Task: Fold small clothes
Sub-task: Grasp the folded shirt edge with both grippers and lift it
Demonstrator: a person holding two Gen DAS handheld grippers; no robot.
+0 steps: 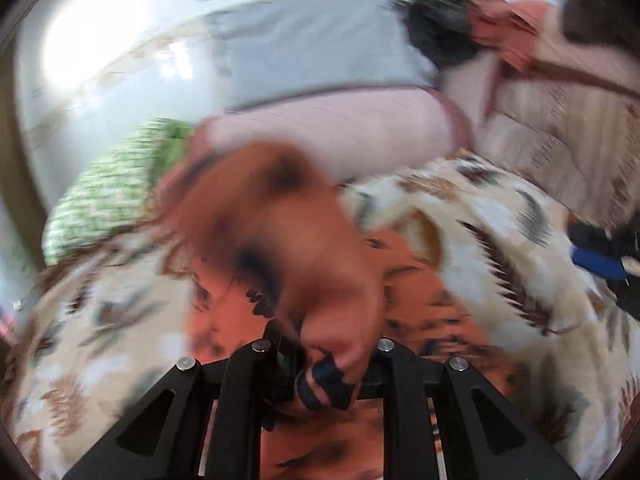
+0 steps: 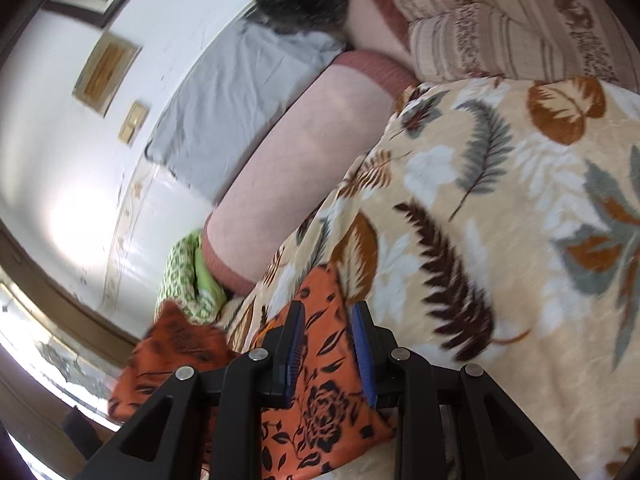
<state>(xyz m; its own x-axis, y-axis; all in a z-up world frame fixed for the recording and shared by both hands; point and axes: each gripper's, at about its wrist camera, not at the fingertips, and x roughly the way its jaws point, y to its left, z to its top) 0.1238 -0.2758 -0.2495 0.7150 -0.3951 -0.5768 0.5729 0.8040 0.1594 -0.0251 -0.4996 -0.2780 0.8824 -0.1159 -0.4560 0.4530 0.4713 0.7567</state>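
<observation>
An orange cloth with a black floral print (image 2: pixel 320 400) lies on the leaf-patterned blanket (image 2: pixel 500 220). In the left wrist view my left gripper (image 1: pixel 320 384) is shut on a bunch of this orange cloth (image 1: pixel 304 248), which hangs blurred right in front of the camera and hides the fingertips. The rest of the cloth lies flat below it. In the right wrist view my right gripper (image 2: pixel 330 344) is open, its blue pads (image 2: pixel 296 352) standing on either side of the cloth just above it. The right gripper also shows in the left wrist view (image 1: pixel 596 260) at the right edge.
A pink bolster (image 2: pixel 304 160) lies along the back of the bed, with a grey pillow (image 2: pixel 232 100) and striped pillows (image 2: pixel 500 32) behind it. A green patterned cloth (image 2: pixel 188 276) sits by the bolster's end. A dark fuzzy item (image 2: pixel 304 0) lies at the top.
</observation>
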